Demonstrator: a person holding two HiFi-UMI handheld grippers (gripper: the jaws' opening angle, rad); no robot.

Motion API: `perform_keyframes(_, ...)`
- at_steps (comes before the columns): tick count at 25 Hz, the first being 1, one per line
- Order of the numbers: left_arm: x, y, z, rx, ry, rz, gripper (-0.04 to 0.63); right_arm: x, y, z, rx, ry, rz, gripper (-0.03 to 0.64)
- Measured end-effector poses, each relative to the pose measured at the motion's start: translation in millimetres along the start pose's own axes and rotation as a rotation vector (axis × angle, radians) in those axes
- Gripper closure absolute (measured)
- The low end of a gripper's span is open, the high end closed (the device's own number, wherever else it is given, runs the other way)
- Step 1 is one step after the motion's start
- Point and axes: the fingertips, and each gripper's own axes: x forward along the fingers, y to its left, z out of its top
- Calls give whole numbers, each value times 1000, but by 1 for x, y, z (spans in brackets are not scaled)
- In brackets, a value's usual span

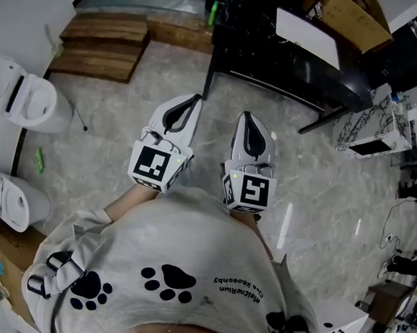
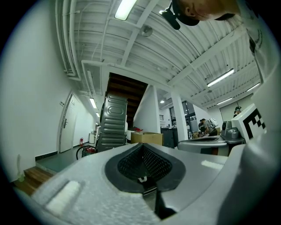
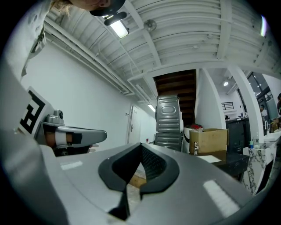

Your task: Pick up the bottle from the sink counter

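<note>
No bottle shows clearly in any view. In the head view my left gripper [image 1: 193, 100] and right gripper [image 1: 245, 118] are held side by side in front of the person's chest, above the grey floor, pointing forward. Both are shut with nothing between the jaws. The left gripper view shows my left gripper [image 2: 142, 147] with jaws together, aimed at a room with a grey metal casing [image 2: 112, 123]. In the right gripper view my right gripper [image 3: 140, 146] is shut and empty too. A marble-patterned counter [image 3: 257, 169] stands at that view's right edge.
Two white toilets [image 1: 20, 97] [image 1: 4, 200] stand at the left. Wooden steps [image 1: 103, 46] lie ahead on the left, and a black table [image 1: 289, 53] with a cardboard box [image 1: 346, 15] ahead on the right. A marble-patterned unit [image 1: 370, 124] is at the right.
</note>
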Motion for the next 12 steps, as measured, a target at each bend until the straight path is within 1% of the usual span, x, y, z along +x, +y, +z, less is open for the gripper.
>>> perform_keyframes(12, 120, 75, -13, -15, 42, -66, 597, 131, -46, -13, 30, 21, -61, 615)
